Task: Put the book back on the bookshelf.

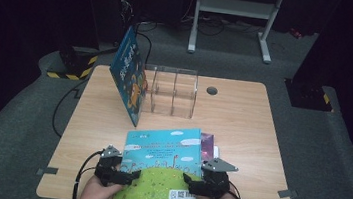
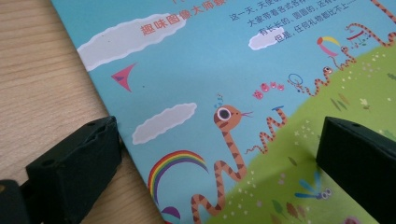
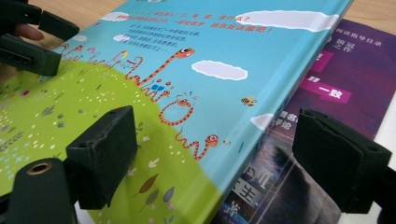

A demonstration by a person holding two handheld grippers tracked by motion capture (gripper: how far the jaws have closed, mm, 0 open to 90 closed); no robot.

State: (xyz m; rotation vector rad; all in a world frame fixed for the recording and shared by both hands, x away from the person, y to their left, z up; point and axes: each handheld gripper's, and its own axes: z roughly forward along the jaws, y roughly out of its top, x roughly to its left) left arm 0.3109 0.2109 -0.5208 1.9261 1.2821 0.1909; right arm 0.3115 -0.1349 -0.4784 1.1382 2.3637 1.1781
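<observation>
A blue and green picture book [image 1: 162, 166] lies flat at the table's front edge, on top of a purple book [image 1: 208, 141]. My left gripper [image 1: 123, 176] stands open at the book's left edge; in the left gripper view one jaw is over the wood [image 2: 37, 70] and the other over the cover [image 2: 210, 70]. My right gripper [image 1: 195, 184] is open at the right edge. In the right gripper view one jaw sits over the green cover [image 3: 187, 79] and the other over the purple book [image 3: 336, 79]. The left gripper [image 3: 32, 42] shows far off there.
A clear acrylic book holder [image 1: 174, 91] stands at the back middle of the table [image 1: 242, 122]. A second blue book [image 1: 129, 74] leans tilted against the holder's left side. A grey round grommet [image 1: 211, 90] sits behind the holder. Cables trail off the table's left.
</observation>
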